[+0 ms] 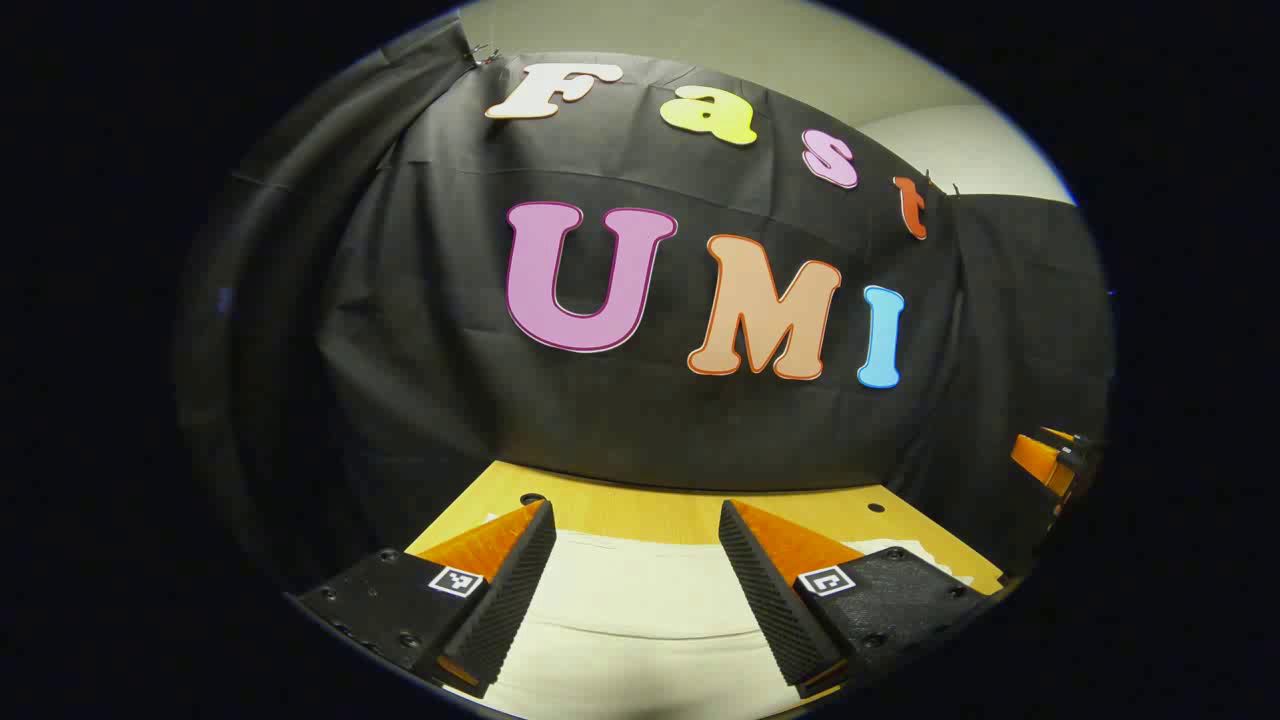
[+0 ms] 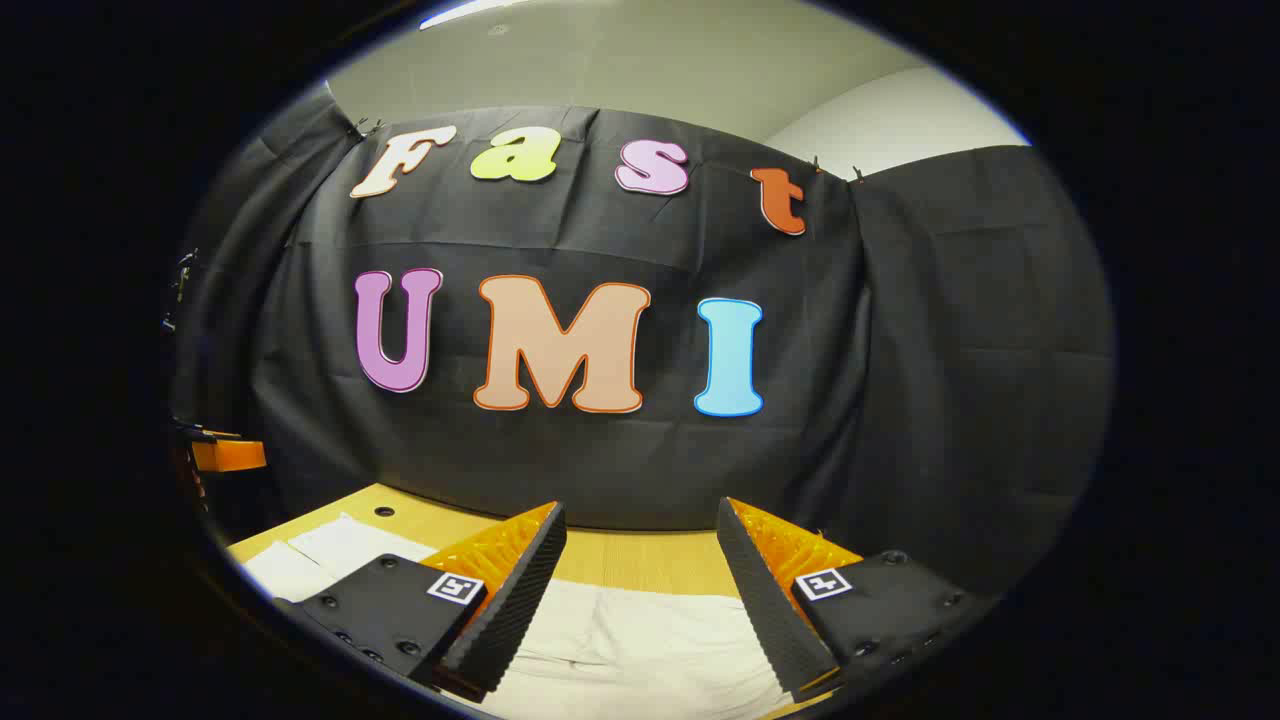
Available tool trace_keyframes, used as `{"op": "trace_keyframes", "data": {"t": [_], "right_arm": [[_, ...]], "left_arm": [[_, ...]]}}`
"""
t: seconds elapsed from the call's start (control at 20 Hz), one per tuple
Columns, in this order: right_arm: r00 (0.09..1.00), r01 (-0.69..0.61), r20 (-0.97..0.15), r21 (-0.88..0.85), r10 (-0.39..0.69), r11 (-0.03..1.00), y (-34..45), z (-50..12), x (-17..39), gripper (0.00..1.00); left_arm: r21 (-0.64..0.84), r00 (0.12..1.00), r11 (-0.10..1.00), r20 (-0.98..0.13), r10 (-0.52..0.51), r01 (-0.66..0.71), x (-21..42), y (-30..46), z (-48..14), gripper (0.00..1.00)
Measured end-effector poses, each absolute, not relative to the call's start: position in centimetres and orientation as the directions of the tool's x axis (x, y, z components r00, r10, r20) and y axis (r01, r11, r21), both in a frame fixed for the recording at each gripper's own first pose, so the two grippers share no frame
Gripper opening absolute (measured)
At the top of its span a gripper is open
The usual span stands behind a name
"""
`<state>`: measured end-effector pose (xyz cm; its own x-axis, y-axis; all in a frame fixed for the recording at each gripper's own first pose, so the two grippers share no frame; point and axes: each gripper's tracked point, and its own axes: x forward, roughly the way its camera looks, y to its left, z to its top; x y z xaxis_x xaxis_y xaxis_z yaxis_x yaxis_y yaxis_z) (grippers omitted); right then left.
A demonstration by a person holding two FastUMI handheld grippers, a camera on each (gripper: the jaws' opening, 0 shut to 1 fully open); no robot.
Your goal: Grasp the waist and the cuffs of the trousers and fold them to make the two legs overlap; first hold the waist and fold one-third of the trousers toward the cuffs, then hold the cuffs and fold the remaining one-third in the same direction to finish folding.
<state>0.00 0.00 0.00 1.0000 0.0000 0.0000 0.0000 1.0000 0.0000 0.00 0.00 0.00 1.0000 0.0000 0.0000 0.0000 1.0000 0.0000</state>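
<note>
Cream-white trousers lie flat on a wooden table, spreading below and between the fingers in the left gripper view. My left gripper hangs open above the cloth, holding nothing. The same trousers show in the right gripper view, running left to a pale edge. Above them my right gripper also stands open and holds nothing. Which end of the trousers is waist or cuffs I cannot tell.
The booth's black cloth wall rises just behind the table's far edge. Small dark holes dot the tabletop. The other gripper shows at the right edge of the left gripper view and at the left edge of the right gripper view.
</note>
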Motion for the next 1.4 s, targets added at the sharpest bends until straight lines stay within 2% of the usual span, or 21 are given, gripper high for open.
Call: {"op": "trace_keyframes", "data": {"t": [0.8,1.0,1.15,1.4], "right_arm": [[1.0,0.015,-0.025,0.009,-0.015,1.0,0.9,-0.9,-1.4,0.98],[0.999,0.016,-0.032,0.009,-0.015,1.0,0.9,-1.1,-1.5,0.98],[0.999,0.011,-0.052,0.013,-0.011,1.0,1.1,-1.8,-1.5,0.97],[0.997,0.02,-0.071,0.006,-0.019,1.0,1.5,-2.8,-1.7,0.97]], "left_arm": [[0.011,0.999,1.0,-0.04,-0.022,0.022,0.4,0.0,-1.2,0.98],[0.062,0.998,0.998,-0.063,-0.022,0.026,0.6,0.2,-2.3,0.98],[0.133,0.989,0.986,-0.12,-0.088,0.104,-0.3,-0.2,-5.0,0.98],[0.202,0.889,0.901,-0.345,-0.301,0.383,-1.5,-2.6,-11.1,0.98]]}}
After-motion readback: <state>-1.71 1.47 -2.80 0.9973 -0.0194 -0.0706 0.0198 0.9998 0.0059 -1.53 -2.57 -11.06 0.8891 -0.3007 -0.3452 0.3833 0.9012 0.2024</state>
